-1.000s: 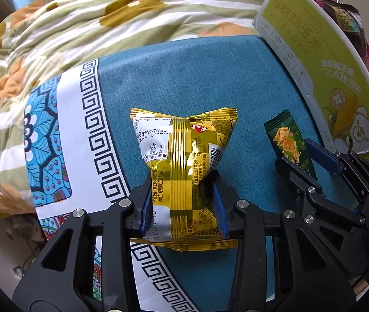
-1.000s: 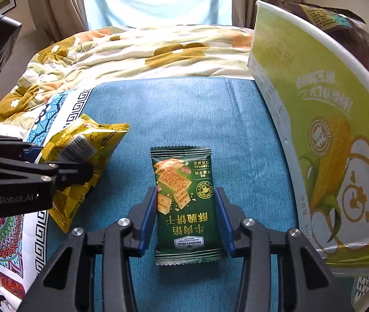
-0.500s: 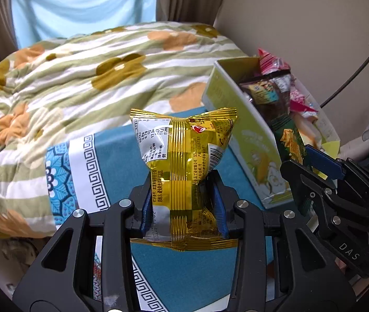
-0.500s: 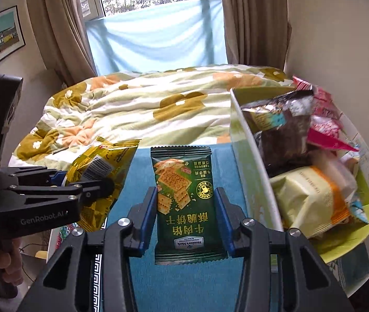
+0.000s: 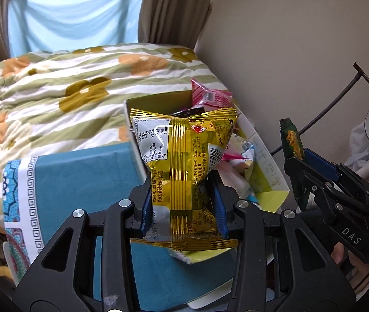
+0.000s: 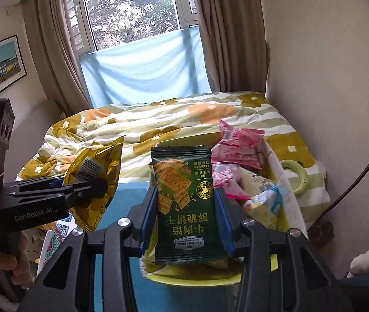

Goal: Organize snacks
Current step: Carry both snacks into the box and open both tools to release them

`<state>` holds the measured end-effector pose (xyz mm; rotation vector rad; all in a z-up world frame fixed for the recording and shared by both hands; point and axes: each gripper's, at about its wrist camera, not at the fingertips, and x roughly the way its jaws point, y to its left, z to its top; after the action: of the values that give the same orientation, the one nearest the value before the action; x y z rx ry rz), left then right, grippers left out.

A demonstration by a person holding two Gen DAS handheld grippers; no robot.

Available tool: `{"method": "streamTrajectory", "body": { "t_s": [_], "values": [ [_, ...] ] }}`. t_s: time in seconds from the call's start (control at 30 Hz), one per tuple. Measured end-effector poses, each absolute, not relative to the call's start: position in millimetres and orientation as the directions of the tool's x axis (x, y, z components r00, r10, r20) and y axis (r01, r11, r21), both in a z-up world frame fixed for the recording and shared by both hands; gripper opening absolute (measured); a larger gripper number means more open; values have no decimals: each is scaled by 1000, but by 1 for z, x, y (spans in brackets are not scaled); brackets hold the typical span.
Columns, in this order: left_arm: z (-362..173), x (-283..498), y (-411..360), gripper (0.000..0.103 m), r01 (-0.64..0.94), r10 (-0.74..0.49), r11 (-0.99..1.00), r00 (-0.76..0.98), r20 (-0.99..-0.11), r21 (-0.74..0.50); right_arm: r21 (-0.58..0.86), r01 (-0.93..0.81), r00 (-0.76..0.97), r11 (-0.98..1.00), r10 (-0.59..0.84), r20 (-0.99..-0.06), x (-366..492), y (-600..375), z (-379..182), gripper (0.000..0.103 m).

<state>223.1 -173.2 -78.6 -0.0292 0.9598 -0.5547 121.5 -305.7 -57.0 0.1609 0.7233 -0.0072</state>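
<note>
A: Left gripper (image 5: 183,202) clamped on gold snack pack (image 5: 184,171), pinched at the waist, held upright in the air. Why?
B: Looks like carry height, to clear the near wall of the snack box (image 5: 273,179).
A: Right gripper (image 6: 188,219) clenched on green cracker packet (image 6: 185,205), also aloft, right of the gold pack.
B: Box far right on the teal cloth (image 5: 80,182), already crowded with pink packets (image 6: 239,144). Probably both headed in; drop spot tight.
</note>
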Motion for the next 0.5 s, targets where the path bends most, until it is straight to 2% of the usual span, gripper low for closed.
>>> {"method": "streamTrajectory", "body": {
  "t_s": [0.2,0.4,0.43,0.5],
  "values": [
    [-101,213,-234,35,380,-426,886,445,-787,-265,159,25,752,987,86,-654,117,-364,-60,40],
    [-124,201,-259,35,318,-400,907,440,-804,-277,159,-39,733,987,136,-666,122,-395,-63,40],
    [-126,200,-261,38,311,-406,905,434,-805,-289,163,-46,730,986,145,-668,123,-398,-65,40],
    [-129,197,-263,65,295,-395,911,430,-812,-287,173,-61,721,983,163,-673,126,-403,-68,40]
  ]
}}
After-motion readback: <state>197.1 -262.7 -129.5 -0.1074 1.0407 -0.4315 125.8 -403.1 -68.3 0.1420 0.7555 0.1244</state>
